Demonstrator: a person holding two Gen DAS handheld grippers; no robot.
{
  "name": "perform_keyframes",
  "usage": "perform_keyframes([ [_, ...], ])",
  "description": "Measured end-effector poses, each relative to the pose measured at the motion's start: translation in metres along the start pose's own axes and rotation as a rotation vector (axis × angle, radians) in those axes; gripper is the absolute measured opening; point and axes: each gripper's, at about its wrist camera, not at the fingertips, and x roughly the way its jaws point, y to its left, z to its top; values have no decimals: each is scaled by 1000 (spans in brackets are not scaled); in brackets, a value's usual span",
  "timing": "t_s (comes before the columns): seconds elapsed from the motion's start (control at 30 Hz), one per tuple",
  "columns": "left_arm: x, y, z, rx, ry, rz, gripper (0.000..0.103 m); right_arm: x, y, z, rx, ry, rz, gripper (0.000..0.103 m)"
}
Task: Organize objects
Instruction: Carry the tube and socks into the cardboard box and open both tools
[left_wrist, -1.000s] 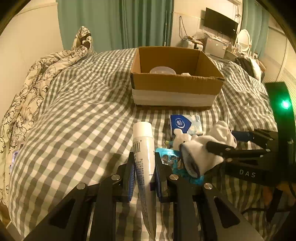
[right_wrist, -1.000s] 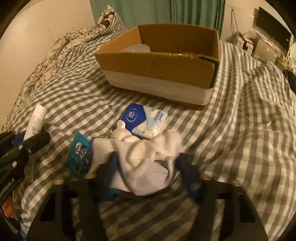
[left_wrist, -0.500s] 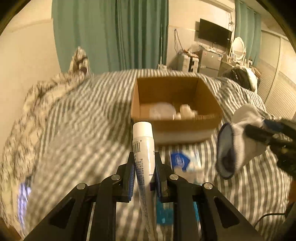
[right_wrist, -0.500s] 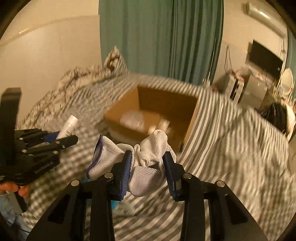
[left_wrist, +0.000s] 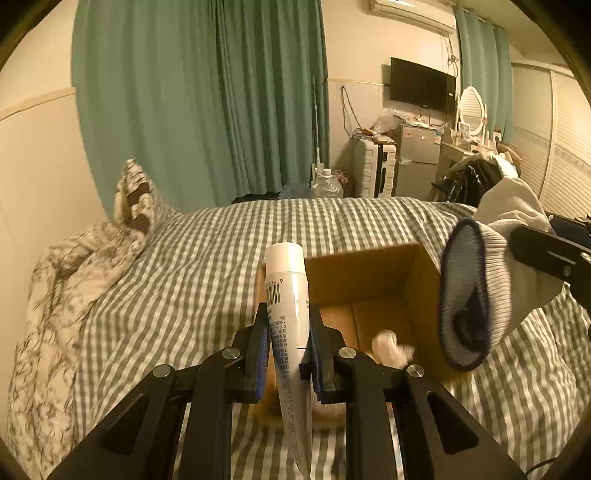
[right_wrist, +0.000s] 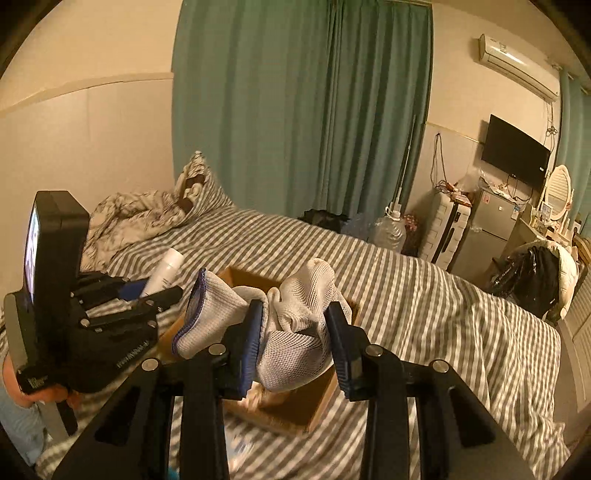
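Left wrist view: my left gripper (left_wrist: 287, 343) is clamped on a white tube (left_wrist: 287, 295), cap end pointing up and away, barcode facing the camera, blue pads pressed on both sides of it. Tube is held in the air over the near left corner of an open cardboard box (left_wrist: 417, 288). Box sits on the grey checked bedspread (left_wrist: 192, 288); a small pale item (left_wrist: 391, 345) lies inside on the box floor, blurred, can't tell what it is. To the right, my right gripper (left_wrist: 550, 254) comes in from the edge holding a white sock (left_wrist: 476, 295), cuff opening facing the camera, hanging above the box's right wall.

Right wrist view: my right gripper (right_wrist: 293, 332) is closed on the bunched sock (right_wrist: 291, 321), fabric squeezed between the pads, cuff spilling off to the left. Box (right_wrist: 295, 410) is directly below and mostly hidden by the sock. Left gripper (right_wrist: 147, 291) with the tube (right_wrist: 164, 271) is just left, near the sock's cuff. Far side: crumpled floral duvet (right_wrist: 140, 218), green curtains (right_wrist: 303, 110).
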Motion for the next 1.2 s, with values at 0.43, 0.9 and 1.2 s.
perform_keyframes([
  [0.43, 92, -6, 0, 35, 110, -4, 18, 103, -7, -4, -16, 106, 0, 34],
  [0.9, 67, -6, -5, 1, 84, -15, 78, 69, -11, -6, -4, 62, 9, 77],
  [1.2, -6, 8, 7, -27, 24, 11, 95, -22, -11, 4, -50, -36, -34, 88],
])
